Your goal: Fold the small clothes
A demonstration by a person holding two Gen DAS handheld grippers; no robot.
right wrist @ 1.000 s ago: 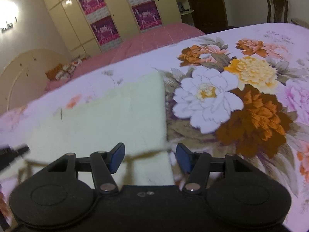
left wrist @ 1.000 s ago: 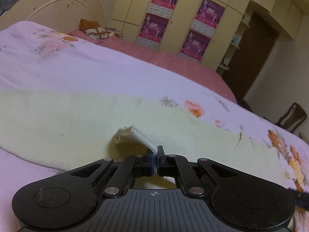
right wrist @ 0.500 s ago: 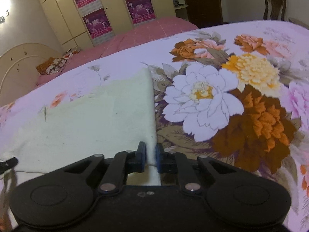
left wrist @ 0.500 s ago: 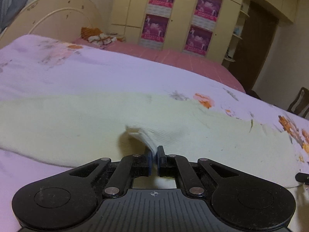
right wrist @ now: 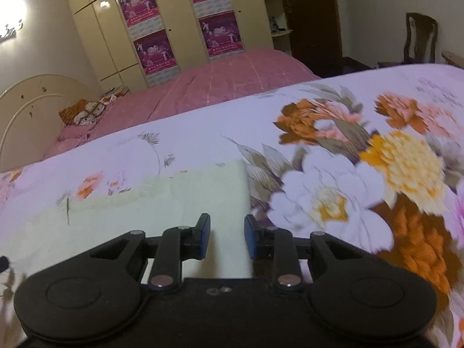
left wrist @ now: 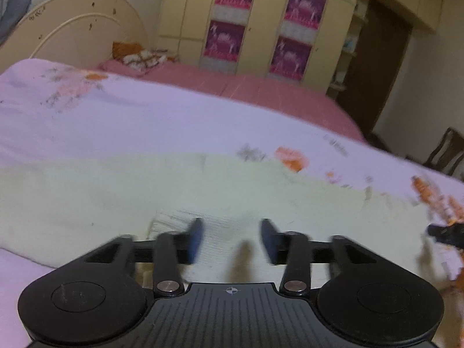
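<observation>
Both claws are hanging low over the bed right now. The left claw (left wrist: 230, 239) is opening up, blue pads apart, with a ribbed bit of the pale yellow garment (left wrist: 116, 191) lying loose between them, not pinched. The right claw (right wrist: 224, 236) is opening too, a narrowish gap, sitting over the garment's right edge (right wrist: 185, 203). The cloth is lying flat on the floral bedspread (right wrist: 362, 174). Farther back, a pink bed (right wrist: 226, 81) and a poster-covered wardrobe (left wrist: 258, 23) are showing.
</observation>
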